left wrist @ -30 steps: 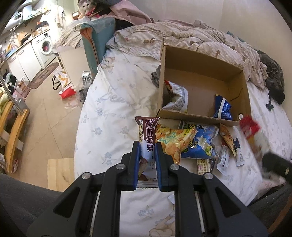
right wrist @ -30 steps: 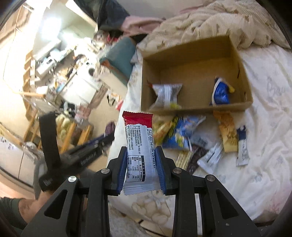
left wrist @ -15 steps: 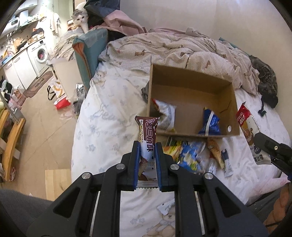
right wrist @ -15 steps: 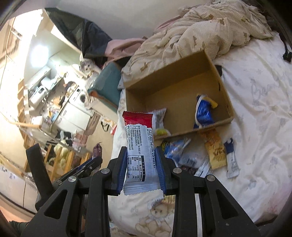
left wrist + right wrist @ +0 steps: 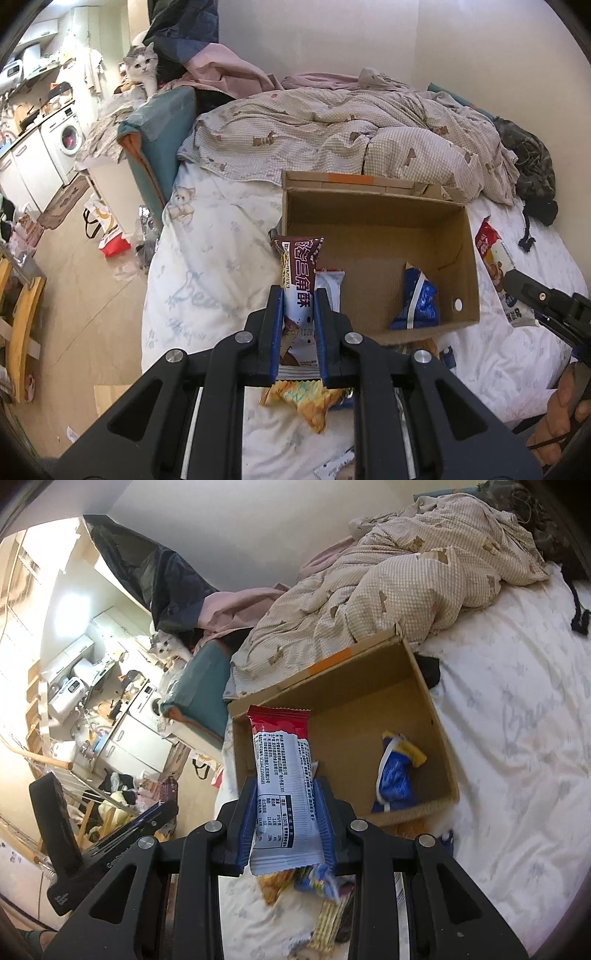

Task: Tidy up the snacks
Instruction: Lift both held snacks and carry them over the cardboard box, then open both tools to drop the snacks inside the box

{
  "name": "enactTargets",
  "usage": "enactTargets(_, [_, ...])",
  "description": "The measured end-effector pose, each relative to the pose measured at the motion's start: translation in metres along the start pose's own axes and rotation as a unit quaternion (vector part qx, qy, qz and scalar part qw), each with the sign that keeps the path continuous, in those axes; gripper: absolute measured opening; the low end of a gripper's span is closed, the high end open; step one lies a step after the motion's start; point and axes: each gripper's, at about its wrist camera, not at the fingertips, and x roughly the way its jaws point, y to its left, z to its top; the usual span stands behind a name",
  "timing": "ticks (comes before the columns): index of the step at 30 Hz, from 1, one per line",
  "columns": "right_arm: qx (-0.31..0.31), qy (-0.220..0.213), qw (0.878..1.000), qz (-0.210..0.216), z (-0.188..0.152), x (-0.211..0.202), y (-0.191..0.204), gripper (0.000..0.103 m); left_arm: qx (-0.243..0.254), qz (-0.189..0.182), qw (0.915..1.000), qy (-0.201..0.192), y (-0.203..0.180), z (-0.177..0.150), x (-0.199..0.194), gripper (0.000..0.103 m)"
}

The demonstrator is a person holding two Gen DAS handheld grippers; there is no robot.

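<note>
Cardboard box (image 5: 380,236) open on the white bedsheet (image 5: 221,258), near centre of the left wrist view. Blue snack bag (image 5: 417,299) lying inside, toward the 4 o'clock corner; silver packet (image 5: 332,284) inside too, at the near left, partly hidden behind the held bar. Left gripper (image 5: 298,332) clamped narrow on a brown-topped snack bar (image 5: 299,273), bar standing upright between the blue pads, its top overlapping the box's near left corner in the picture. Below the jaws, at 6 o'clock, an orange chip bag (image 5: 303,402) on the sheet.

Over to the right wrist view: right gripper (image 5: 286,823) pinching a red-topped white packet (image 5: 282,771), printed side toward the camera, upright, its top over the box's left part in the frame. Same box (image 5: 369,701) at 12 to 2 o'clock, blue bag (image 5: 395,775) on its floor. Loose wrappers (image 5: 321,893) piled on the sheet at 6 o'clock, outside the box.

Checked quilt (image 5: 351,133) bunched behind the box. Cat (image 5: 142,72) at 10 o'clock, up on the clutter by the teal headboard (image 5: 166,125). Washing machine (image 5: 64,140) far at 9 o'clock.
</note>
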Motion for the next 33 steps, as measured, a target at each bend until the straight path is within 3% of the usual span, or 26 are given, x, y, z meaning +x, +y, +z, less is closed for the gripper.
enactTargets(12, [0.001, 0.013, 0.999, -0.042, 0.038, 0.046, -0.024, 0.032, 0.027, -0.006, 0.9996, 0.011, -0.02, 0.029, 0.051, 0.013])
enactTargets(21, [0.022, 0.045, 0.996, -0.07, 0.035, 0.07, -0.039, 0.032, 0.06, -0.012, 0.9981, 0.008, -0.031, 0.024, 0.091, 0.013])
enactTargets(33, [0.018, 0.09, 0.992, -0.085, 0.025, 0.098, -0.041, 0.032, 0.03, -0.027, 0.9981, 0.047, -0.019, 0.017, 0.113, 0.014])
